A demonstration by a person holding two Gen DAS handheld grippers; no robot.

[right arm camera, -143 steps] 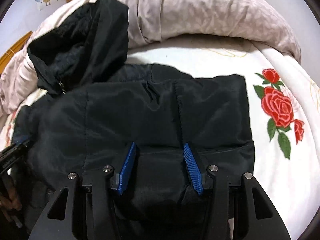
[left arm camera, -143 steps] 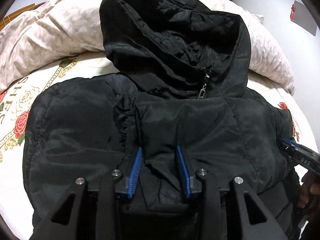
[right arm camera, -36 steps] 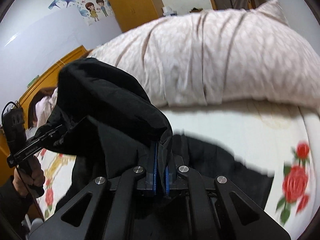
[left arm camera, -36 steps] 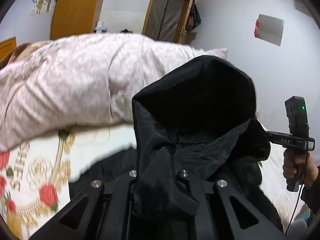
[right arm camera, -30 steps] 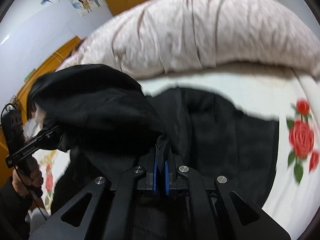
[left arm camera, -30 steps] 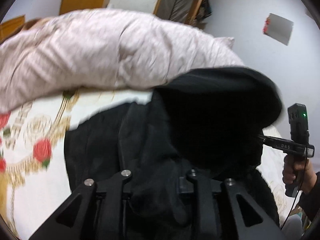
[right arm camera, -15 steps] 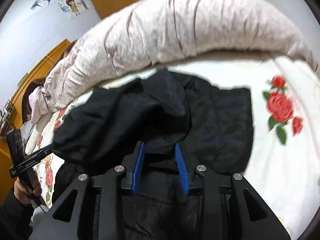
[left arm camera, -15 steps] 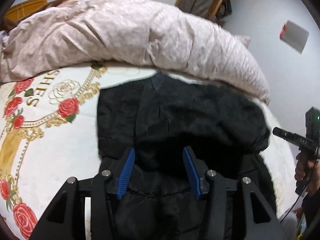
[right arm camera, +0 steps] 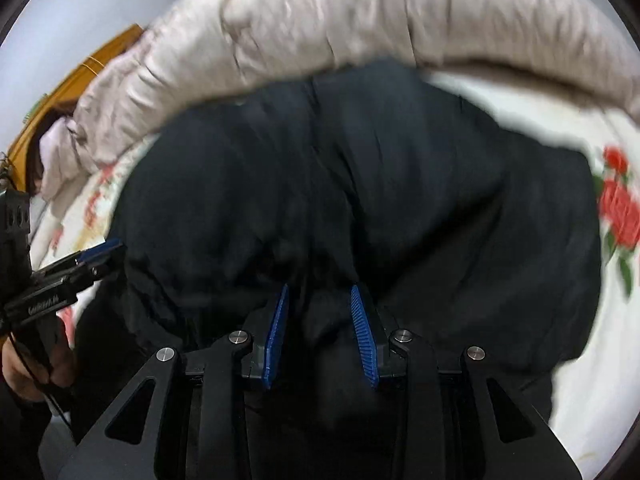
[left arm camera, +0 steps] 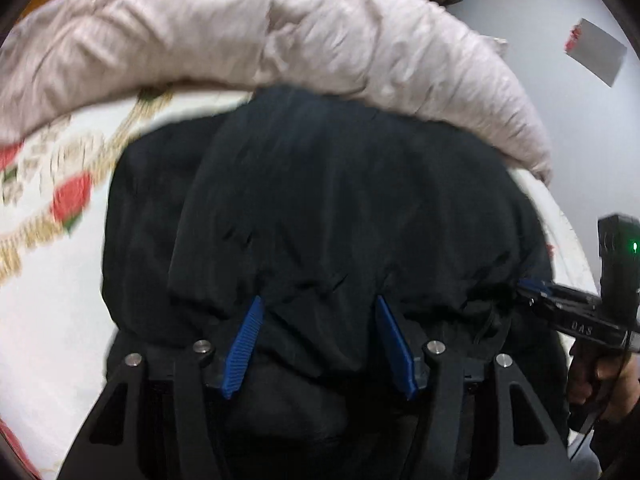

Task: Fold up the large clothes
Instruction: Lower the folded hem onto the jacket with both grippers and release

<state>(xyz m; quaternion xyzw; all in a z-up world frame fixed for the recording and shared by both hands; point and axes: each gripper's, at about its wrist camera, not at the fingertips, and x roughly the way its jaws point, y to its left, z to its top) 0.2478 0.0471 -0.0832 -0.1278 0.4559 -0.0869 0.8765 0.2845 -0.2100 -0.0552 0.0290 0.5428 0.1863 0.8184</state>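
A black padded hooded jacket lies on the bed, its hood folded down over the body into a bulky bundle; it also fills the right wrist view. My left gripper is open, its blue fingers straddling the near fold of the jacket. My right gripper is open too, its fingers astride a fold near the jacket's edge. The right gripper shows at the right of the left wrist view, and the left gripper at the left of the right wrist view.
A pale pink quilt is heaped along the far side of the bed, also in the right wrist view. The white sheet with red roses lies bare to the right and left of the jacket.
Both grippers, earlier shut on the hood and holding it up, brought it down over the jacket body and opened. Since half a second ago both have moved closer over the folded jacket.
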